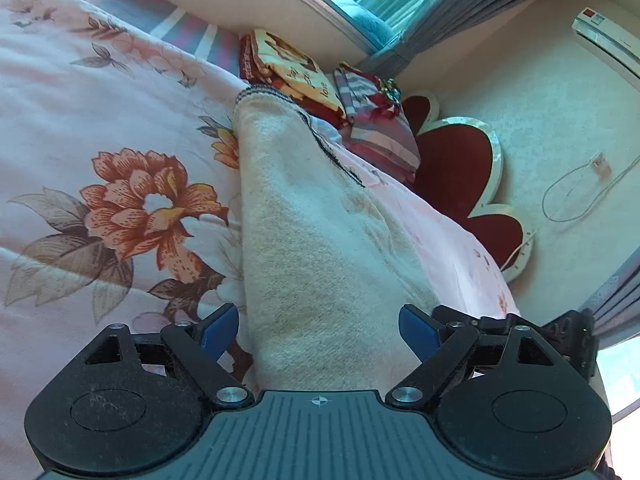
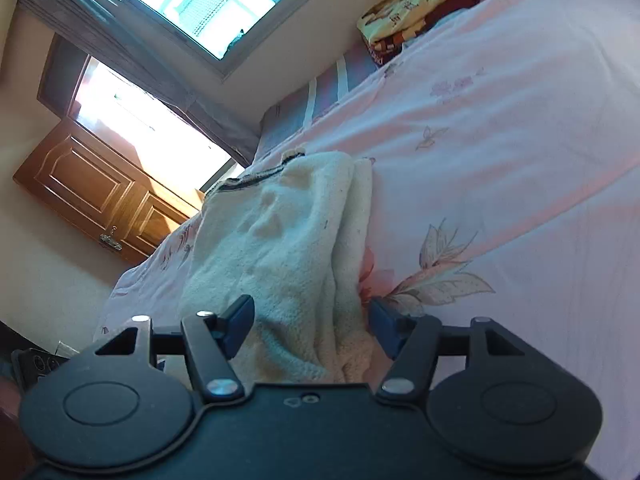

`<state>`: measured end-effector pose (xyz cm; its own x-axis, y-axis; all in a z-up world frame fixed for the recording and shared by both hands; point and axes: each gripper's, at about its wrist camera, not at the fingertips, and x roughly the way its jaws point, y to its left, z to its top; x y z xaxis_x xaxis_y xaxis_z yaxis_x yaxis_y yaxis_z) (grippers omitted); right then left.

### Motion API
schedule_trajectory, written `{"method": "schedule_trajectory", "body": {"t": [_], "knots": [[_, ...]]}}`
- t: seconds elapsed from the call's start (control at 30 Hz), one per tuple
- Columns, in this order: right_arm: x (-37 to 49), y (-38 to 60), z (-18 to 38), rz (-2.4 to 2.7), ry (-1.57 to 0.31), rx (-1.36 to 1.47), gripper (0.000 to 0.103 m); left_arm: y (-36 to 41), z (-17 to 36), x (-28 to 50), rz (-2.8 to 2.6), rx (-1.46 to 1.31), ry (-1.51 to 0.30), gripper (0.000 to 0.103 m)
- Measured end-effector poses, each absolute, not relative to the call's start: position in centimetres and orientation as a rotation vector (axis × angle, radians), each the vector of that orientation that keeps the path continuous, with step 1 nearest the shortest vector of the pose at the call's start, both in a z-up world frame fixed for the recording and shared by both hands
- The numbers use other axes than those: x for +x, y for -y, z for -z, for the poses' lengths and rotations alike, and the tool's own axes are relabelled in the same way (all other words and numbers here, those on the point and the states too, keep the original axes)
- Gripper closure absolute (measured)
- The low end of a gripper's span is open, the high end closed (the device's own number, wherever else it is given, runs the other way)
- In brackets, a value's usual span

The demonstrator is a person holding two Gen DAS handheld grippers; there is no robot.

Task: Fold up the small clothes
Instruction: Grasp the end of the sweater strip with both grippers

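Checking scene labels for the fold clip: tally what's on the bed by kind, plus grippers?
Cream fleece garment: 1
Patterned folded blanket: 1
Striped folded bedding: 1
Floral bedspread: 1
Grippers: 2, left gripper and right gripper, both open with the garment's near end between the jaws
Total: 6

A cream fleece garment point(image 1: 312, 240) with dark trim lies folded lengthwise on the bed's floral pink sheet point(image 1: 100, 140), running from the near edge toward the head. The left gripper point(image 1: 318, 330) has its jaws spread wide, the garment's near end between them, the blue pads clear of it. Folded patterned blankets point(image 1: 292, 72) and striped pillows point(image 1: 380, 136) sit at the head end by a red headboard point(image 1: 460, 168).
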<state>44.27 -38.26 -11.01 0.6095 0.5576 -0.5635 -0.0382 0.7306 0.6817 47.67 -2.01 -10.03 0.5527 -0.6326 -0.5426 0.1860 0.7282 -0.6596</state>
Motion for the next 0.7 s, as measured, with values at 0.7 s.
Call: {"method": "schedule_trajectory", "body": {"t": [0.7], "knots": [[47.0, 39.1, 12.4, -0.577, -0.898, 0.763, 0.051, 3.4, 11.7, 53.3, 0.598, -0.603, -0.932, 0.017]]}}
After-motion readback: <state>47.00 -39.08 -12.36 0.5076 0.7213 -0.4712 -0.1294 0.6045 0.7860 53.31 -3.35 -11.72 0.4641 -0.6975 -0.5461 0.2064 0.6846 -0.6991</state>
